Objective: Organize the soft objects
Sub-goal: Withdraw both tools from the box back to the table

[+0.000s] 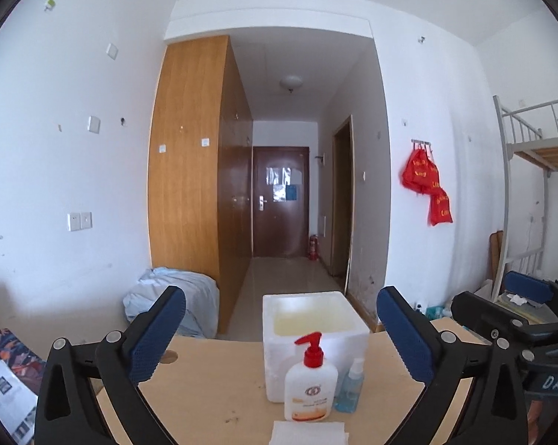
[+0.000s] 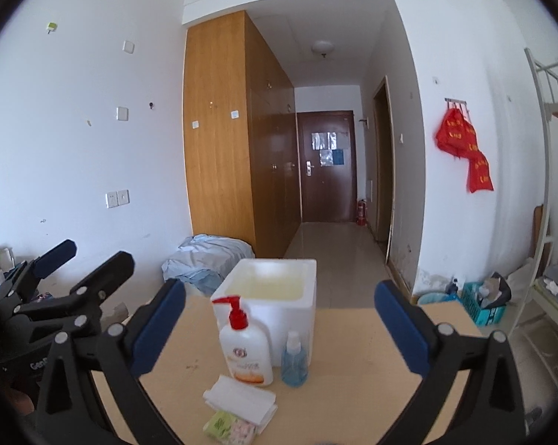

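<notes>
A white foam box stands open on the wooden table. In front of it stand a white pump bottle with a red top and a small blue spray bottle. White folded tissues lie nearest me, with a small green packet beside them. My left gripper is open and holds nothing. My right gripper is open too, with nothing between its fingers. Each gripper shows at the edge of the other's view.
A pale blue bundle of cloth lies on the floor by a wooden wardrobe. Red bags hang on the right wall. A bunk bed frame and a blue crate stand at the right.
</notes>
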Demonstrator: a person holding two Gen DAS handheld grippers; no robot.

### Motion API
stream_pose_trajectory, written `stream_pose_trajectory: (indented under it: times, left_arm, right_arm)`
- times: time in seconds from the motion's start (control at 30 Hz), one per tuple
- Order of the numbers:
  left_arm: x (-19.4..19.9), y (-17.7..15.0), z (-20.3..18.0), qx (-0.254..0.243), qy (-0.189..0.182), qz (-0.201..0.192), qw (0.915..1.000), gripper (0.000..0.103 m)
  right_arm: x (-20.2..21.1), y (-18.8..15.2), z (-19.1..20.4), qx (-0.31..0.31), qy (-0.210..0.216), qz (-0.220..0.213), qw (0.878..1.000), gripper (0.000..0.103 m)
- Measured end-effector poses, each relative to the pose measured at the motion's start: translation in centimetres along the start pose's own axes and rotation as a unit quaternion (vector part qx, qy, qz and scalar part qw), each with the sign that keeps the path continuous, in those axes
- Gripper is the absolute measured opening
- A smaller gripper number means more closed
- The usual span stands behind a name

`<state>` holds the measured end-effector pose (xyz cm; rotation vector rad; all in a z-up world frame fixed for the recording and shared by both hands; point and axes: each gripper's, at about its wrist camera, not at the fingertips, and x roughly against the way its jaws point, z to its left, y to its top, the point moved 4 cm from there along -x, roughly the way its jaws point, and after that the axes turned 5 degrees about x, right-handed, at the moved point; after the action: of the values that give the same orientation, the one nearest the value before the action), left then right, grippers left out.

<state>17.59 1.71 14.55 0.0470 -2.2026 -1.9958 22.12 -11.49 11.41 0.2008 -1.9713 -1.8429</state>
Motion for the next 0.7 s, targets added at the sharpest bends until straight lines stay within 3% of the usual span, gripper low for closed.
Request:
stream_pose_trajectory:
  times: [0.23, 0.53, 0.7]
  left_arm:
    - [3.2, -2.5, 0.1, -0.002, 0.011, -0.008, 0.9999, 0.103]
    - [5.3, -6.3, 0.6, 0.002, 0.022, 0.002, 0.9998, 0.103]
    - [5.7, -9.1, 1.4, 0.009, 0.019, 0.024, 0.9995, 0.103]
  right_arm:
    - [2.4, -2.3, 0.0, -0.019, 0.008, -0.002, 1.000, 0.103]
    - [4.8, -5.8, 0.8, -0.004, -0.020, -0.009, 1.000, 0.103]
    - [4.6, -9.3, 0.8, -0.023, -0.011, 0.027, 0.999, 0.103]
